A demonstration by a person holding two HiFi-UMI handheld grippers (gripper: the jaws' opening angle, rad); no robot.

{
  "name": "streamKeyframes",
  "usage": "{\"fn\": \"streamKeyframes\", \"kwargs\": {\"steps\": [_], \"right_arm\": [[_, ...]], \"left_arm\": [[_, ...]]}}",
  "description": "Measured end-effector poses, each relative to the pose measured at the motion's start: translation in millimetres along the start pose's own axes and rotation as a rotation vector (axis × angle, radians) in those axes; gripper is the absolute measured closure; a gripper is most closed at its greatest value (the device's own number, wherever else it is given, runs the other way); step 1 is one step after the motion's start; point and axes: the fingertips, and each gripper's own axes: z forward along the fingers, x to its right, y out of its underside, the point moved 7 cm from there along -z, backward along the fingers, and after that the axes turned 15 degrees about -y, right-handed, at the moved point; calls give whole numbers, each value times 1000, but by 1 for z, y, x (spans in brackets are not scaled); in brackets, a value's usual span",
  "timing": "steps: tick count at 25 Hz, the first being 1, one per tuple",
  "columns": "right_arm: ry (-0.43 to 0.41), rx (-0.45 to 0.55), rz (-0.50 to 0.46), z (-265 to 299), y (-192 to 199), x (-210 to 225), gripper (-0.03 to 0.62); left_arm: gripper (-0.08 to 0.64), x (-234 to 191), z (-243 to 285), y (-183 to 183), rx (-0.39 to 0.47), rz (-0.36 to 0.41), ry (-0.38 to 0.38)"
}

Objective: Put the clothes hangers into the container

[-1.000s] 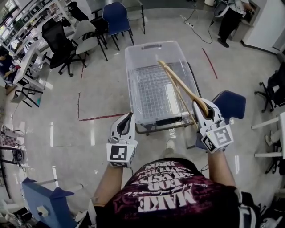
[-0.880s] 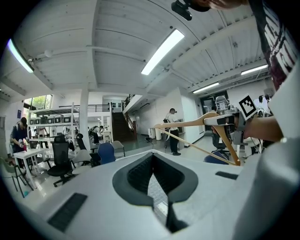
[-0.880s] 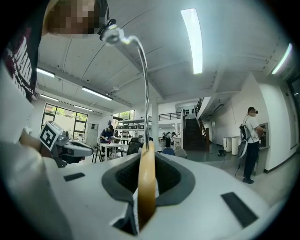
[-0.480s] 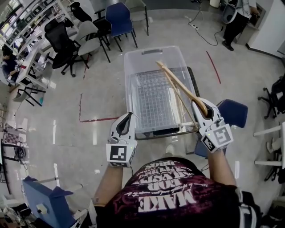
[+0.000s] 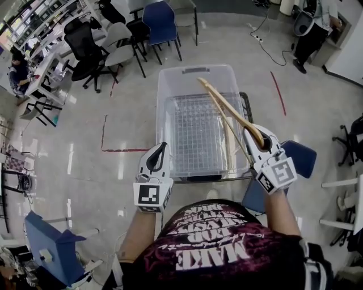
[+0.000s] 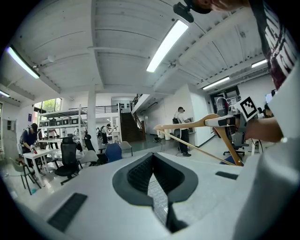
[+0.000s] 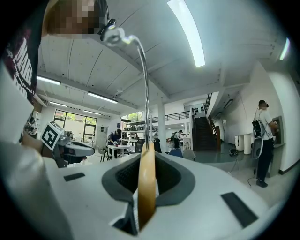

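A clear plastic container [image 5: 195, 71] stands on a low cart straight ahead of me. My right gripper [image 5: 253, 131] is shut on a wooden clothes hanger [image 5: 229, 110], whose arm slants up and left above the container's right half. The right gripper view has the hanger's wooden edge [image 7: 146, 187] between the jaws of the right gripper [image 7: 147, 161], and its metal hook [image 7: 140, 70] curves back overhead. At the container's near left corner is my left gripper [image 5: 163, 148], fingers together and holding nothing. From the left gripper [image 6: 153, 161], the hanger [image 6: 197, 125] appears to the right.
A blue chair [image 5: 300, 156] stands just right of the cart. Office chairs [image 5: 113, 45] and desks fill the far left, and another blue chair [image 5: 161, 17] is beyond the container. A person [image 5: 317, 22] stands at the far right. Red tape [image 5: 122, 150] marks the floor.
The container and cart have drawn nearer and lower in the head view. Both grippers keep their poses, and the hanger now reaches further over the container.
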Motion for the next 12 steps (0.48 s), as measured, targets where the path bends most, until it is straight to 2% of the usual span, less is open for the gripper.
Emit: {"fn": "streamKeyframes", "kwargs": {"steps": [5,12], "right_arm": [[-24,21,36,11,3,25,531],[-71,26,96,33,15,36,532]], "left_arm": [[555,8,10,0,-15,6,-25],[555,-1,7,11,-60,3,-73]]}}
